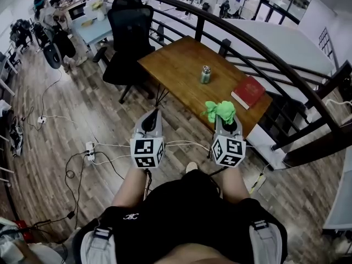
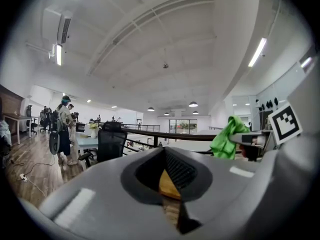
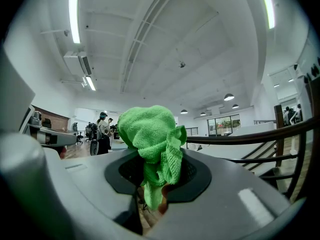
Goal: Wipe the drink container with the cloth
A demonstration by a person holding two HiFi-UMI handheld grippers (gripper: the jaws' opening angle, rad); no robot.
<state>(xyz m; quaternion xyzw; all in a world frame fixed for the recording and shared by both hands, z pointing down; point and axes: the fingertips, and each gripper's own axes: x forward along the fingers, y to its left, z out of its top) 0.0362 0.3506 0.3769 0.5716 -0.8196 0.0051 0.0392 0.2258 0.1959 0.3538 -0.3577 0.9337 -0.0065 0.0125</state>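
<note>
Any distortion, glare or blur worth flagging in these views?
Head view: fisheye bends the railing; even light, sharp. Left gripper view: dark vignette, ceiling light flares, foreground soft. Right gripper view: green cloth crisp, strip light blown out.

Standing upright mid-table (image 1: 176, 65), far side: small metal container (image 1: 205, 74). Nearer, right: green cloth (image 1: 220, 111), bunched, pinched in right gripper (image 1: 227, 121).

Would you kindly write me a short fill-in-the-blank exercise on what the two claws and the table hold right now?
1. The crumpled microfibre cloth gripped in the right claw is ____ in colour.
2. The left claw is shut and holds ____.
3. On the brown wooden table, the small metallic drink container stands to the person's ____ of the flat red book.

Missing words: green; nothing; left.
</note>
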